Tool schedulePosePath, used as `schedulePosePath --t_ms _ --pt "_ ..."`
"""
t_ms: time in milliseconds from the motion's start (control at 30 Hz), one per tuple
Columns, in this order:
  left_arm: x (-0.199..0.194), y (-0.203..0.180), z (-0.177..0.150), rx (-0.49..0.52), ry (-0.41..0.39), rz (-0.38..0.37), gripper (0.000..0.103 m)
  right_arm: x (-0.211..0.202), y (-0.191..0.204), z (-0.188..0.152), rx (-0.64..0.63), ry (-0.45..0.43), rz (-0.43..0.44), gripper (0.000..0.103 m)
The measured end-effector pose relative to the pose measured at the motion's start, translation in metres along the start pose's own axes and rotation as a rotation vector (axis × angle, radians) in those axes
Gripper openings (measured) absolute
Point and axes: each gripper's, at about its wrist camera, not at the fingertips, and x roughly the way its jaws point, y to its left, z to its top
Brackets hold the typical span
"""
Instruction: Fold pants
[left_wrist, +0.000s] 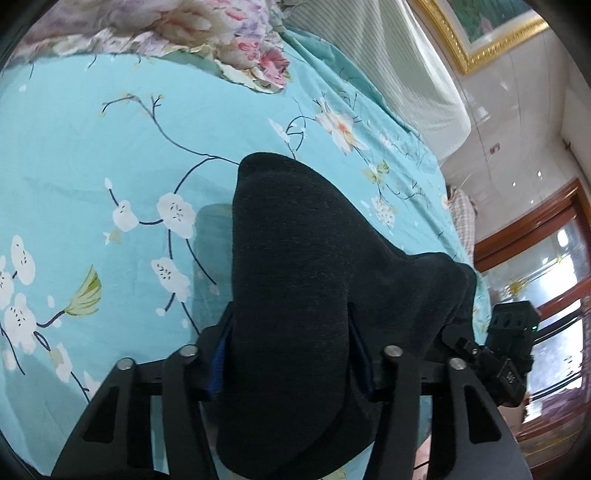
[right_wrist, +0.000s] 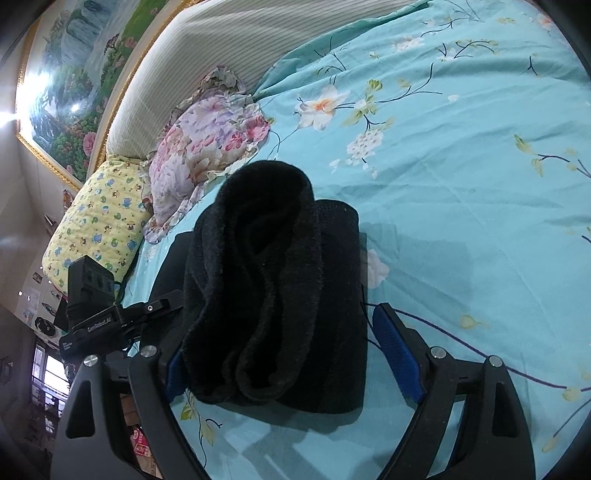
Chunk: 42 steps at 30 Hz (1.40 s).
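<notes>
Your left gripper pinches the thick folded black fleece pants on the turquoise floral bedsheet while your right gripper straddles them open-jawed, so a one-sided lift risks unrolling the bundle.

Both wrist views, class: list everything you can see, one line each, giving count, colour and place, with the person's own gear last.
Pants: one, black, bundled on the bed between the grippers.
Sheet: one, turquoise with blossoms, covering the bed.
Floral pillow: one, pink and lilac, by the headboard.
Yellow pillow: one, cartoon print, beside the floral one.
Headboard: one, pale striped, behind the pillows.
Painting: one, gold-framed, on the wall.
Left gripper: black, blue pads, closed on the pants.
Right gripper: black, blue pads, open around the pants.
</notes>
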Motion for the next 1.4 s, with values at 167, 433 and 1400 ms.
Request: schedulePosePath --t_ms 167,433,1400 --pt "0.0 0.005 0.0 -0.01 -0.009 -0.025 0.043 0.006 -0.002 0.001 0.003 0.007 0.024 0.088" --pt "-0.005 -0.003 -0.003 0.009 -0.03 -0.024 0.034 0.013 -0.006 0.003 0.03 0.029 0.065 0.059" --pt "-0.104 0.008 0.009 0.014 -0.246 0.231 0.03 0.05 0.089 0.041 -0.179 0.034 0.193 0.044"
